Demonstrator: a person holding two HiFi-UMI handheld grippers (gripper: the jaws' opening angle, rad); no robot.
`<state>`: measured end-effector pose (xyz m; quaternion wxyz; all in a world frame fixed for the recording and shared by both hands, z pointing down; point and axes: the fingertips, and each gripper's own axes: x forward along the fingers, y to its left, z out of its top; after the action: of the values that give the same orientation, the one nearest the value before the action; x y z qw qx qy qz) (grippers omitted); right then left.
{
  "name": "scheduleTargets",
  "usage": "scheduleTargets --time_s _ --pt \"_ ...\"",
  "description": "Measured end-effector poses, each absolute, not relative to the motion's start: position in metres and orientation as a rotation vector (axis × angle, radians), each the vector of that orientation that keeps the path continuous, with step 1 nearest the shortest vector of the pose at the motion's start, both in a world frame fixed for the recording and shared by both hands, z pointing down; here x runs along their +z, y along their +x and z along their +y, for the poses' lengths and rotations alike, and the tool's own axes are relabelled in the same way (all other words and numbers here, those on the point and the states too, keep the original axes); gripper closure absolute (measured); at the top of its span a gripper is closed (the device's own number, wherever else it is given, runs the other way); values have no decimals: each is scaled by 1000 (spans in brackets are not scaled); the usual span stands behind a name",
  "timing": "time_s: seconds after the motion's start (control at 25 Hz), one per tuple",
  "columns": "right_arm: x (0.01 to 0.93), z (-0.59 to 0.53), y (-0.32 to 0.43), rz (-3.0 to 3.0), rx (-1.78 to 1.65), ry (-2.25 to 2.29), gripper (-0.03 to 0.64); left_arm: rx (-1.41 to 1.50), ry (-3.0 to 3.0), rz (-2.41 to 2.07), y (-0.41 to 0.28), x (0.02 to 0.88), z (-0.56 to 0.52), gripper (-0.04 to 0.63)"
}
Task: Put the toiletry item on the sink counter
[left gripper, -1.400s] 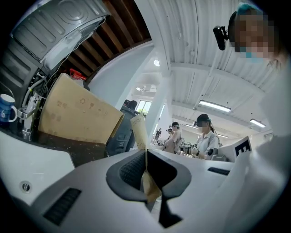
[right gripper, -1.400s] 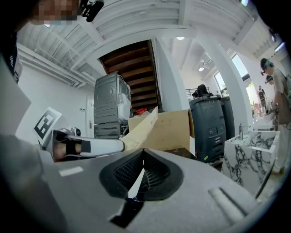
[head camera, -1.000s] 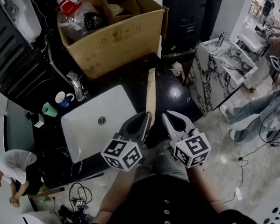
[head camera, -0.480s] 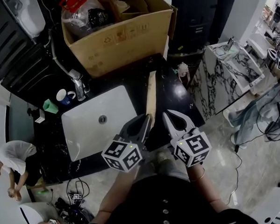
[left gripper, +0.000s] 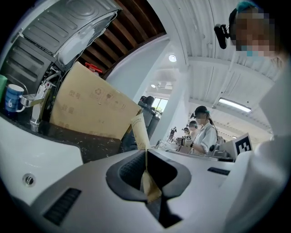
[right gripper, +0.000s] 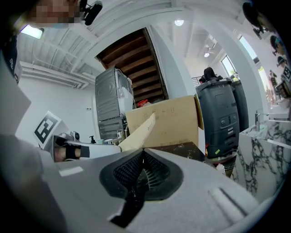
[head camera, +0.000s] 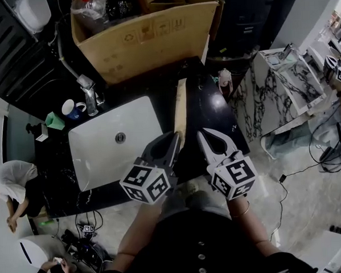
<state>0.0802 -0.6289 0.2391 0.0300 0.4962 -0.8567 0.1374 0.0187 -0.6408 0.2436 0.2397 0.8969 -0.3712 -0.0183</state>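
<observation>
Head view: toiletry tube clamped in left hand-held gripper.

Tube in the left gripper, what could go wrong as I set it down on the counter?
The left gripper pinches the cream tube only at its flat end, most of it sticking out, so it may swing or slip. It hangs beside the white basin and could roll in off the black counter. Its tip may bump the cardboard box ahead.
</observation>
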Motion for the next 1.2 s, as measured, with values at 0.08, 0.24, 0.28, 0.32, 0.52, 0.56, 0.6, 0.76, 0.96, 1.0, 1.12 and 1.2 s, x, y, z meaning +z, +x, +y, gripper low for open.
scheduleTargets --time_s 0.08,0.24,0.28,0.32,0.52,0.56,0.6,0.76,0.96,1.0,1.12,1.2 --pt "242 -635 80 -2641 430 1517 620 -39 2448 -1025 19 246 -644 578" --pt "247 -646 78 -2640 441 1486 620 -22 2430 -1046 17 253 -652 578" --pt "248 -648 78 -2640 442 1481 620 -15 2424 -1051 17 255 -653 578" --pt "249 -649 78 -2640 447 1476 620 -7 2416 -1055 17 259 -655 578" --pt "261 -654 78 -2634 484 1447 620 22 2373 -1072 16 277 -659 578" --pt "264 -655 78 -2632 494 1440 620 27 2364 -1074 16 281 -659 578" --pt "268 -655 78 -2630 506 1432 620 33 2356 -1075 17 285 -660 578" --pt "282 -658 77 -2625 554 1408 620 60 2336 -1077 20 298 -665 578" --pt "297 -662 80 -2611 610 1396 620 82 2299 -1093 19 313 -666 578" --pt "300 -663 80 -2610 614 1390 620 86 2292 -1098 18 315 -667 578" --pt "306 -665 81 -2604 623 1378 620 111 2278 -1119 17 323 -669 578" --pt "308 -667 82 -2602 632 1375 620 143 2274 -1132 19 328 -671 578"
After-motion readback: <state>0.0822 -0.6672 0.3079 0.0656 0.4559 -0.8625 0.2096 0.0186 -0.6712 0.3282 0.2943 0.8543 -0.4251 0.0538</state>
